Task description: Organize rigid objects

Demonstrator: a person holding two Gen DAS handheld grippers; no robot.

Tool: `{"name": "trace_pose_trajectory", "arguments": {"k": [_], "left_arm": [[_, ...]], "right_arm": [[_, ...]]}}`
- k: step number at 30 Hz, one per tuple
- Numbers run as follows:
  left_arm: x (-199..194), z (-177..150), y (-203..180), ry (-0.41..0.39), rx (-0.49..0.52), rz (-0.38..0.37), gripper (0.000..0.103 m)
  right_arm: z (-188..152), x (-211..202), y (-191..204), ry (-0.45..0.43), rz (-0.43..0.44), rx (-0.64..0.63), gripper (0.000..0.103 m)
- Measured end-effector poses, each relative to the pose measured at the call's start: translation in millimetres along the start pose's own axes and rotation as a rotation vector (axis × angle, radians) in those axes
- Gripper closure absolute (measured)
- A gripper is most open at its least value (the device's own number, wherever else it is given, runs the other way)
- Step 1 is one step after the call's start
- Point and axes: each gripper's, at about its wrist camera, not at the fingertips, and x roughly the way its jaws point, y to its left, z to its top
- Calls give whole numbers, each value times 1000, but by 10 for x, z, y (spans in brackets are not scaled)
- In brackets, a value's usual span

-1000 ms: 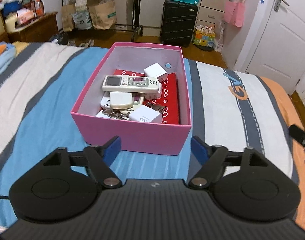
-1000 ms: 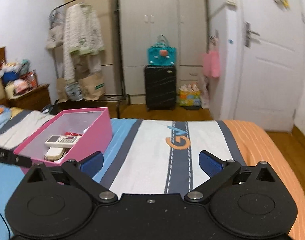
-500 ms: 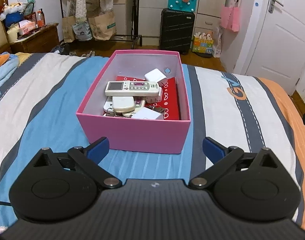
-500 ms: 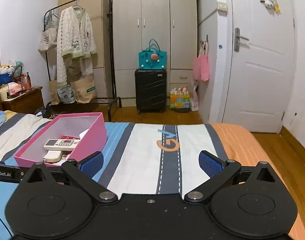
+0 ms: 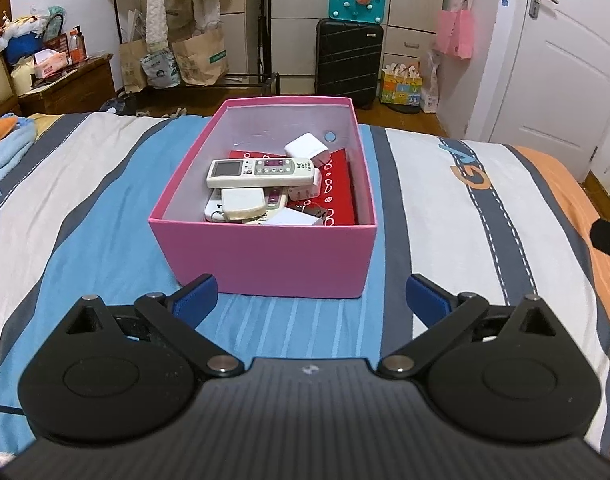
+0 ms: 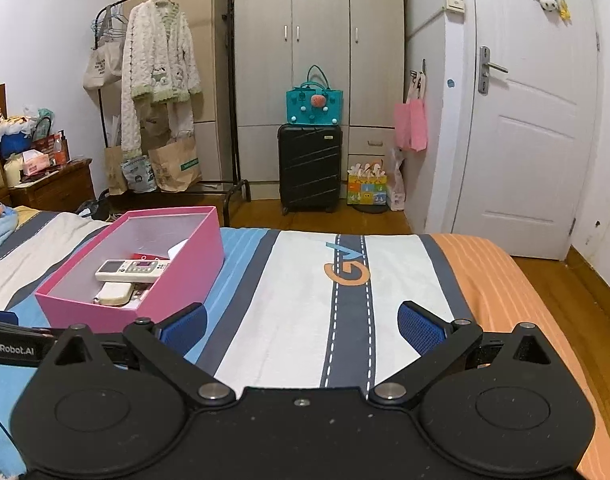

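A pink box (image 5: 265,256) stands on the striped bed. It holds a white remote control (image 5: 261,171), a white charger block (image 5: 307,148), a cream flat device (image 5: 243,201), a red booklet (image 5: 337,192), keys and other small items. My left gripper (image 5: 309,300) is open and empty, just in front of the box's near wall. My right gripper (image 6: 301,330) is open and empty over the bed, to the right of the box (image 6: 185,276). The remote (image 6: 133,270) also shows in the right wrist view.
The striped bedspread (image 6: 345,280) stretches to the right of the box. Beyond the bed's foot are a black suitcase (image 6: 309,168), a clothes rack (image 6: 161,80), a wardrobe and a white door (image 6: 521,120). A wooden nightstand (image 5: 65,88) stands far left.
Both grippers drew back and tilted up, so the box looks farther and lower. The left jaws opened wider. The right gripper stayed open.
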Motion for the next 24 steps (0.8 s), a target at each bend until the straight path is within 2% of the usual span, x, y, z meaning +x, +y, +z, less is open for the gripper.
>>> {"name": "trace_pose_trajectory", "arguments": {"k": [7,16,24], "left_arm": [[-83,31,-4,-24,-17,-4,1],[-34,30,4,17,-25,21,1],[3,19,3,11,-16,47,1]], "right_arm": [[-24,-25,28,-17,-7,-13,0],[-28,-64,51,-29,-5,-24,0],[-72,-57,85,-36,-19,-39,0]]}}
